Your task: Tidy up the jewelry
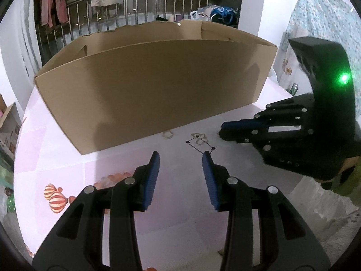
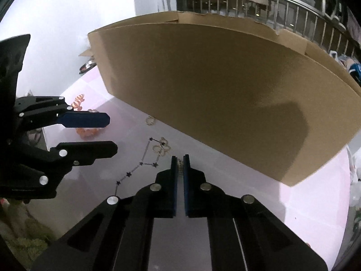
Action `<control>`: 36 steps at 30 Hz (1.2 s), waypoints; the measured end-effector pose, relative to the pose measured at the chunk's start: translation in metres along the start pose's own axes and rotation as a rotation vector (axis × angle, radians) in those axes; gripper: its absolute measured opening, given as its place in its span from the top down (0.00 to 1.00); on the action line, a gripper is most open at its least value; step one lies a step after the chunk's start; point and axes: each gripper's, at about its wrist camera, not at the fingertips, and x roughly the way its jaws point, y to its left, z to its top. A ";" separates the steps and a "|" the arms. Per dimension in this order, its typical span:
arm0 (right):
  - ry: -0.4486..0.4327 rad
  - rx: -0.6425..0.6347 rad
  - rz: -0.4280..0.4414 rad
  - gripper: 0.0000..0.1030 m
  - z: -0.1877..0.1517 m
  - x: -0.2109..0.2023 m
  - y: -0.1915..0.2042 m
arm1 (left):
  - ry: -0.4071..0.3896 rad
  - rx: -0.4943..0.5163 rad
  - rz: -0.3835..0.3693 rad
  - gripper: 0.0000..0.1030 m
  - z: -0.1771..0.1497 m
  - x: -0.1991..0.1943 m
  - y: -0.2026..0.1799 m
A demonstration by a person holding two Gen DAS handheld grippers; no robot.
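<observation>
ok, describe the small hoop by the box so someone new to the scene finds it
Start at the cardboard box on the pink tablecloth. At the foot of its near wall lies the small pale hoop. Unlike the looped cluster beside it on the printed star line, or the chain pinched in the right gripper, it lies alone on plain cloth, almost against the cardboard.

The table has a pale pink cloth with big squares on it. The cloth has pictures of striped balloons and a line of small dark stars. A big brown cardboard box stands on the table. Just beside the box lies a small ring. Near it lies a chain with round loops. A metal bowl sits past the box's corner.
</observation>
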 end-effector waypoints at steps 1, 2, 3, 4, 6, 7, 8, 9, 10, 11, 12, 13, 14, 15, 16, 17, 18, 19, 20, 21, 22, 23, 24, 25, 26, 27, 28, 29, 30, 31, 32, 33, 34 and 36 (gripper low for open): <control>0.000 0.013 -0.006 0.95 -0.002 -0.002 -0.003 | -0.001 0.009 -0.001 0.64 0.002 0.003 -0.001; 0.001 0.028 -0.012 0.95 -0.004 -0.004 -0.006 | 0.000 0.014 -0.004 0.64 0.003 0.004 -0.002; 0.001 0.041 -0.016 0.95 -0.006 -0.006 -0.008 | 0.000 0.020 -0.008 0.64 0.004 0.007 -0.004; 0.002 0.058 -0.023 0.95 -0.009 -0.009 -0.012 | -0.002 0.024 -0.011 0.64 0.005 0.009 -0.006; 0.002 0.082 -0.032 0.95 -0.014 -0.013 -0.017 | -0.004 0.032 -0.014 0.64 0.007 0.013 -0.009; 0.001 0.092 -0.033 0.95 -0.015 -0.013 -0.019 | -0.004 0.037 -0.017 0.64 0.009 0.016 -0.011; 0.000 0.106 -0.034 0.95 -0.017 -0.015 -0.022 | -0.005 0.042 -0.017 0.64 0.010 0.018 -0.014; -0.001 0.118 -0.035 0.95 -0.019 -0.016 -0.024 | -0.005 0.046 -0.017 0.64 0.011 0.021 -0.015; -0.002 0.123 -0.035 0.95 -0.019 -0.016 -0.024 | -0.002 0.050 -0.019 0.64 0.013 0.025 -0.017; -0.004 0.129 -0.034 0.95 -0.020 -0.017 -0.025 | 0.000 0.053 -0.020 0.64 0.013 0.028 -0.017; -0.005 0.132 -0.033 0.95 -0.020 -0.017 -0.025 | 0.003 0.057 -0.018 0.64 0.014 0.031 -0.018; -0.007 0.134 -0.033 0.95 -0.020 -0.017 -0.025 | 0.005 0.061 -0.015 0.64 0.012 0.032 -0.020; -0.008 0.134 -0.032 0.95 -0.019 -0.017 -0.025 | 0.005 0.068 -0.010 0.64 0.013 0.034 -0.021; -0.009 0.133 -0.032 0.95 -0.019 -0.016 -0.023 | 0.001 0.079 -0.002 0.64 0.013 0.035 -0.023; -0.010 0.135 -0.029 0.95 -0.019 -0.016 -0.023 | 0.001 0.084 0.000 0.64 0.013 0.036 -0.022; -0.011 0.136 -0.027 0.95 -0.018 -0.016 -0.024 | 0.002 0.085 -0.002 0.64 0.014 0.037 -0.022; -0.012 0.138 -0.025 0.95 -0.019 -0.018 -0.025 | 0.003 0.083 -0.001 0.66 0.015 0.037 -0.022; -0.014 0.140 -0.023 0.95 -0.020 -0.019 -0.026 | 0.002 0.083 0.003 0.69 0.015 0.037 -0.022; -0.016 0.141 -0.022 0.95 -0.020 -0.019 -0.027 | 0.002 0.082 0.006 0.70 0.015 0.037 -0.022; -0.017 0.142 -0.021 0.95 -0.021 -0.020 -0.028 | 0.003 0.080 0.009 0.74 0.015 0.037 -0.023; -0.018 0.144 -0.021 0.95 -0.021 -0.020 -0.028 | 0.004 0.081 0.010 0.76 0.016 0.037 -0.023; -0.019 0.145 -0.021 0.95 -0.021 -0.018 -0.025 | 0.005 0.083 0.011 0.77 0.016 0.038 -0.024; -0.021 0.146 -0.020 0.95 -0.021 -0.018 -0.025 | 0.009 0.086 0.009 0.79 0.016 0.037 -0.025; -0.022 0.147 -0.019 0.95 -0.024 -0.020 -0.027 | 0.012 0.086 0.009 0.80 0.016 0.038 -0.025; -0.023 0.149 -0.017 0.95 -0.024 -0.020 -0.027 | 0.016 0.085 0.010 0.80 0.017 0.039 -0.025; -0.024 0.150 -0.016 0.95 -0.024 -0.020 -0.027 | 0.019 0.084 0.009 0.83 0.018 0.039 -0.025; -0.025 0.151 -0.015 0.95 -0.026 -0.020 -0.029 | 0.022 0.081 0.010 0.88 0.018 0.038 -0.024; -0.026 0.151 -0.014 0.95 -0.027 -0.021 -0.030 | 0.024 0.077 0.010 0.89 0.019 0.039 -0.023; -0.027 0.151 -0.013 0.95 -0.027 -0.021 -0.030 | 0.025 0.073 0.009 0.89 0.020 0.038 -0.023; -0.028 0.153 -0.012 0.95 -0.028 -0.020 -0.030 | 0.025 0.070 0.007 0.89 0.020 0.038 -0.023; -0.028 0.152 -0.012 0.95 -0.029 -0.021 -0.030 | 0.025 0.071 0.008 0.90 0.021 0.038 -0.023; -0.028 0.151 -0.013 0.95 -0.029 -0.021 -0.030 | 0.024 0.071 0.010 0.90 0.020 0.037 -0.023; -0.029 0.150 -0.013 0.95 -0.029 -0.021 -0.030 | 0.024 0.071 0.010 0.90 0.021 0.037 -0.023; -0.029 0.152 -0.011 0.95 -0.029 -0.021 -0.030 | 0.024 0.068 0.006 0.91 0.021 0.037 -0.023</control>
